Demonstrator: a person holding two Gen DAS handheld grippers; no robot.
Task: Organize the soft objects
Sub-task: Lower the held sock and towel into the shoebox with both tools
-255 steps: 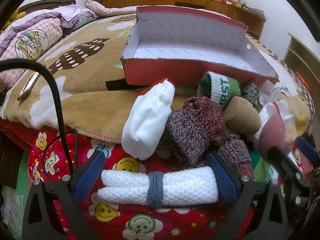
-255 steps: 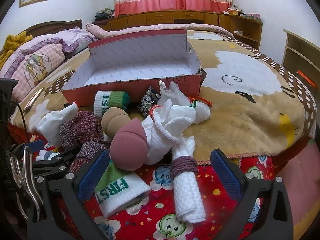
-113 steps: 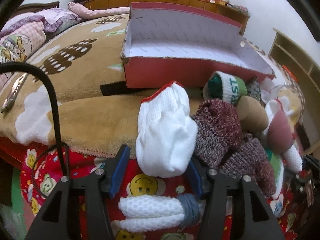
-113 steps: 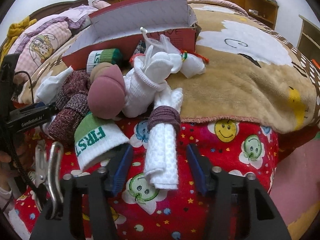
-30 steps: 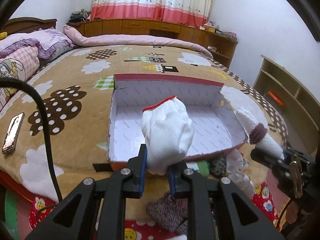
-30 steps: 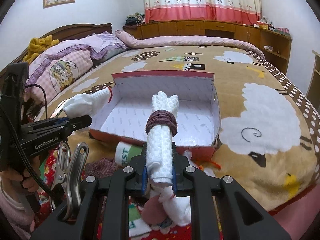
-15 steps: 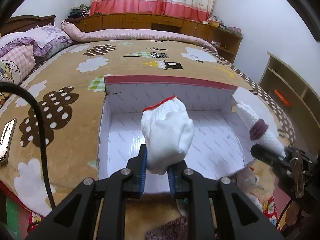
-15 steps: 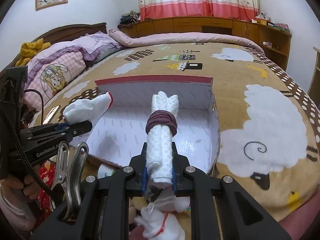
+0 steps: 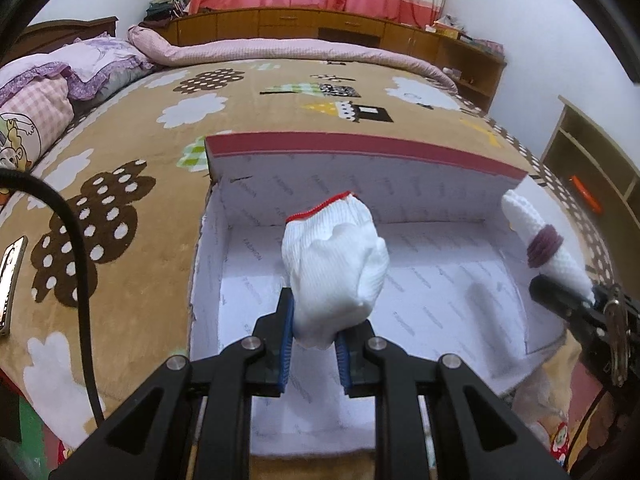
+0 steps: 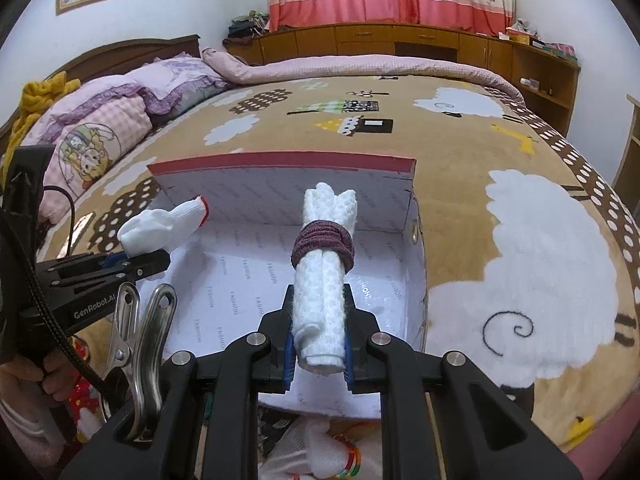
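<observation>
A: What does the left wrist view give you?

B: The left hand-held gripper (image 9: 314, 338) clamped tight on one white sock bundle (image 9: 334, 264) with a red cuff, held above the open box (image 9: 360, 150) on the bed (image 9: 132, 160). At the right edge, the white roll (image 9: 540, 246) with its purple band, gripped by the other tool. A phone (image 9: 9, 280) lies on the blanket at far left, which the other camera does not show clearly.

A: And the right wrist view?

B: The right hand-held gripper (image 10: 319, 338) squeezed shut on that one white roll (image 10: 326, 264), also over the box (image 10: 280, 160). It shows the left hand-held gripper (image 10: 138, 262) from the side with its bundle (image 10: 160, 226), a hand (image 10: 24, 376) holding it, a metal clip (image 10: 138, 344), and more white socks (image 10: 316, 446) below the box's near wall.

A: Counts?

B: Two grippers, one box, one item in each; the socks below I can't count.
</observation>
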